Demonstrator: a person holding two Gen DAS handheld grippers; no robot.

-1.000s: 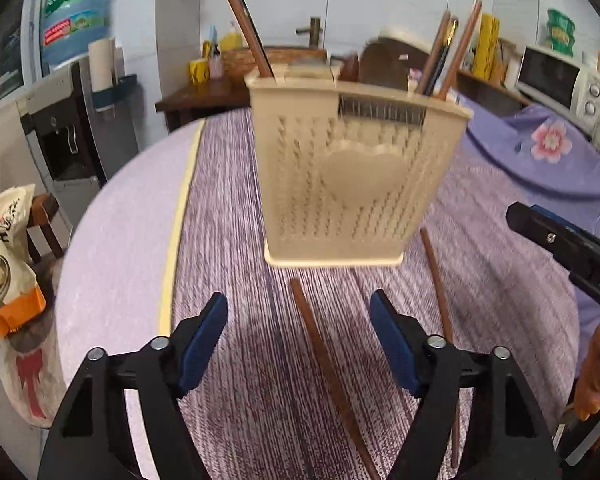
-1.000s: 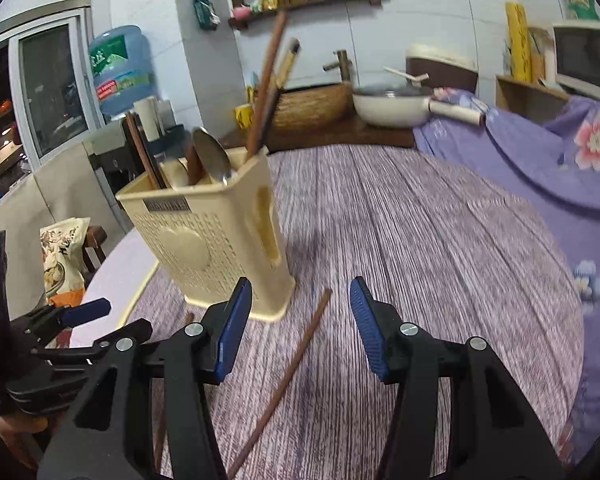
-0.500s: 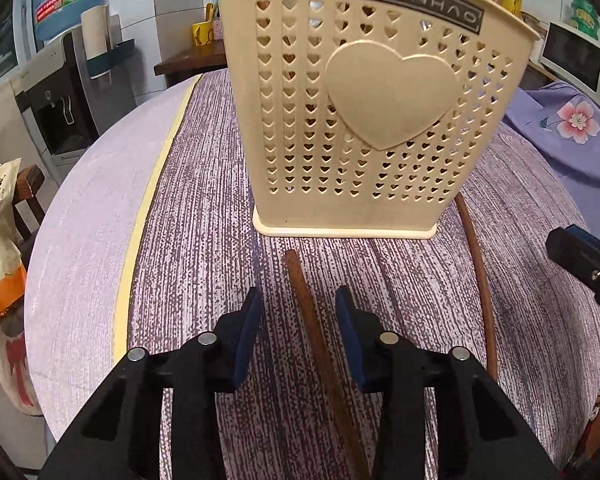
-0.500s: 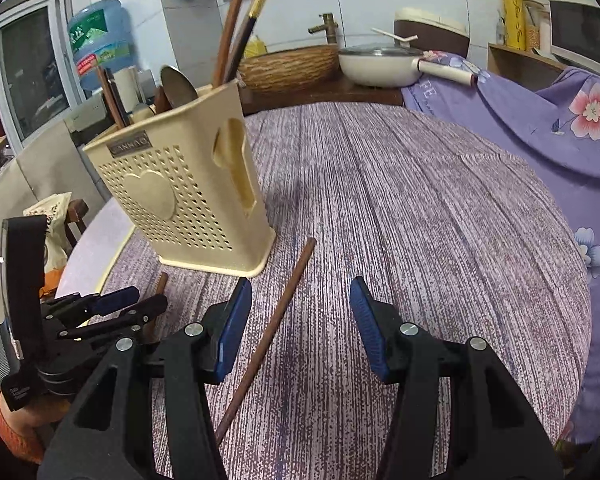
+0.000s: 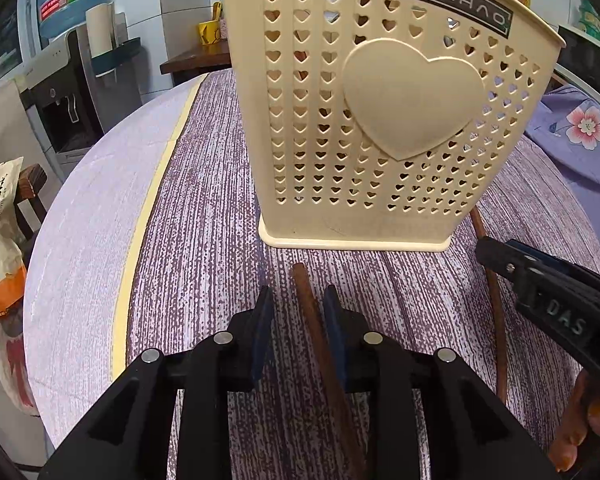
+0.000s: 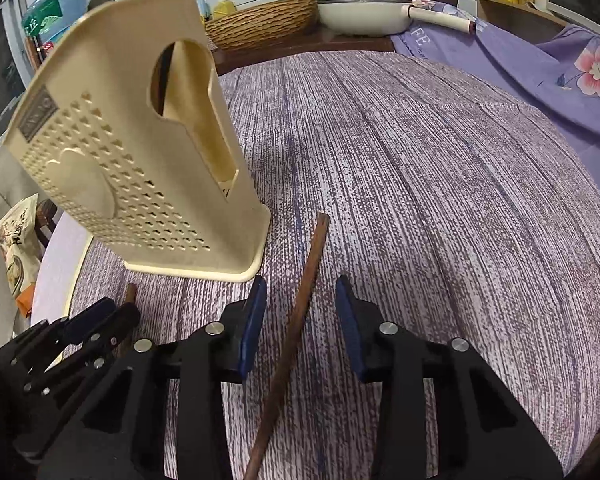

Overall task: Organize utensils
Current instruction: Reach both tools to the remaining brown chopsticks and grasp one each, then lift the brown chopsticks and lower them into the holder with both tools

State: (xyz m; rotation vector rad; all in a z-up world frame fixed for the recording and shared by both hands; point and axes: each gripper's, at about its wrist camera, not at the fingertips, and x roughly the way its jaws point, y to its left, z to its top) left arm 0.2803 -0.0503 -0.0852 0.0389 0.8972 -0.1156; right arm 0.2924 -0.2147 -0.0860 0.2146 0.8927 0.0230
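Altogether two chopsticks (image 5: 320, 340) (image 6: 296, 320) flat, one caddy (image 5: 380, 120), each between closing, untouching tongs (image 5: 297, 312) (image 6: 301, 308).

Two chopsticks are lying on the surface (image 6: 440, 168) before the holder (image 5: 380, 120): one (image 5: 320, 340) between my left fingers (image 5: 266, 320), one (image 6: 296, 320) between my right (image 6: 350, 320).

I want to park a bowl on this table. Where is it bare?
Bare cloth lies right of the holder, toward the purple sheet. It is crowded before the holder: two chopsticks, left gripper, right gripper.
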